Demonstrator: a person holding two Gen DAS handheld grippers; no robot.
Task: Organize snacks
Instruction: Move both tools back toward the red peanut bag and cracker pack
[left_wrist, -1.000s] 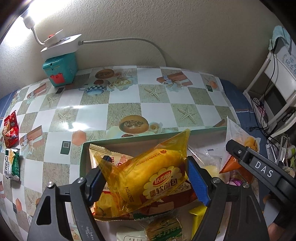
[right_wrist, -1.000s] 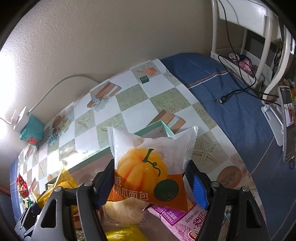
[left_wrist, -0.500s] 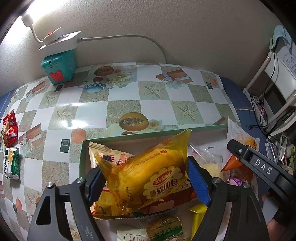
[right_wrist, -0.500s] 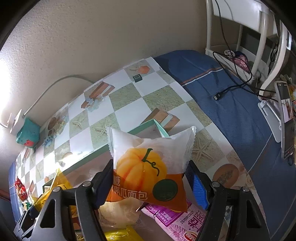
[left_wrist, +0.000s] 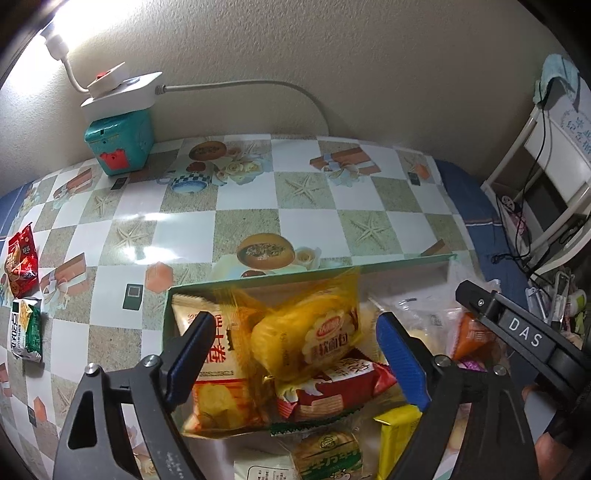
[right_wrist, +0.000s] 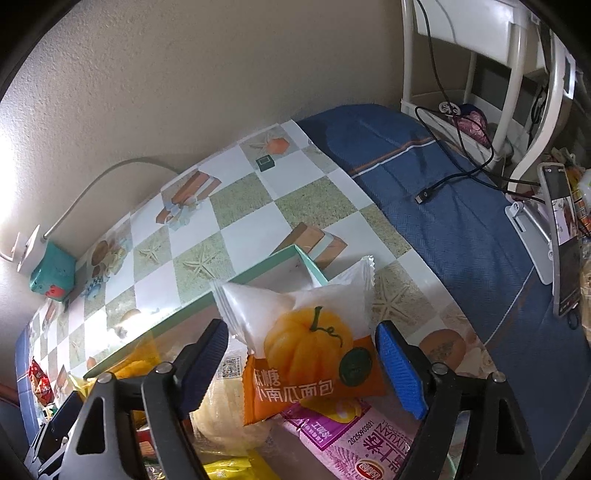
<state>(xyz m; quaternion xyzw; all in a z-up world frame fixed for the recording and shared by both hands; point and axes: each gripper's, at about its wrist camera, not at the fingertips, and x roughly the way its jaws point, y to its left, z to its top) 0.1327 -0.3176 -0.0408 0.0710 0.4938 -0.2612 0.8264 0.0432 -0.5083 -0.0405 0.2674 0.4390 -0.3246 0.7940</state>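
Left wrist view: left gripper (left_wrist: 291, 354) spread wide, pads clear of the yellow bread packet (left_wrist: 310, 336), which lies between and just beyond the fingers atop other snacks in the green box (left_wrist: 258, 281); its long axis runs diagonally, lower left to upper right. Two loose packets (left_wrist: 23, 295) sit well apart on the tablecloth's (left_wrist: 184, 229) left edge, nearer this hand. Right wrist view: right gripper (right_wrist: 301, 365) also parted, touching nothing; pumpkin bread packet (right_wrist: 306, 343) lies dead ahead between the fingers, propped against the box's corner, tilted leftward.
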